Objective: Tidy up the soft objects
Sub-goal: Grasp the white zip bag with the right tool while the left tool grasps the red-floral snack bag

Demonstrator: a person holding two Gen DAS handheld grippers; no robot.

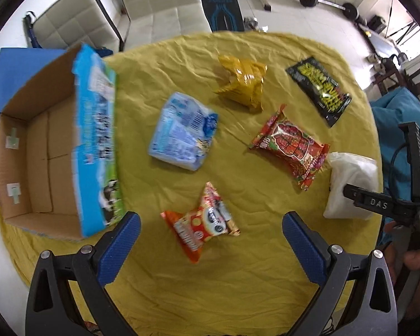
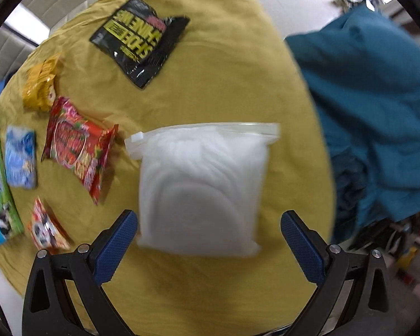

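Several soft packs lie on a yellow cloth. My left gripper is open above an orange snack bag, which lies between its fingers. Beyond lie a blue tissue pack, a red snack bag, a yellow bag and a black pouch. An open cardboard box stands at the left, empty. My right gripper is open just in front of a white zip bag. The zip bag also shows in the left wrist view.
A teal cloth heap lies off the table's right edge. Cream chairs and a blue mat stand beyond the far and left edges. Gym weights lie on the floor behind.
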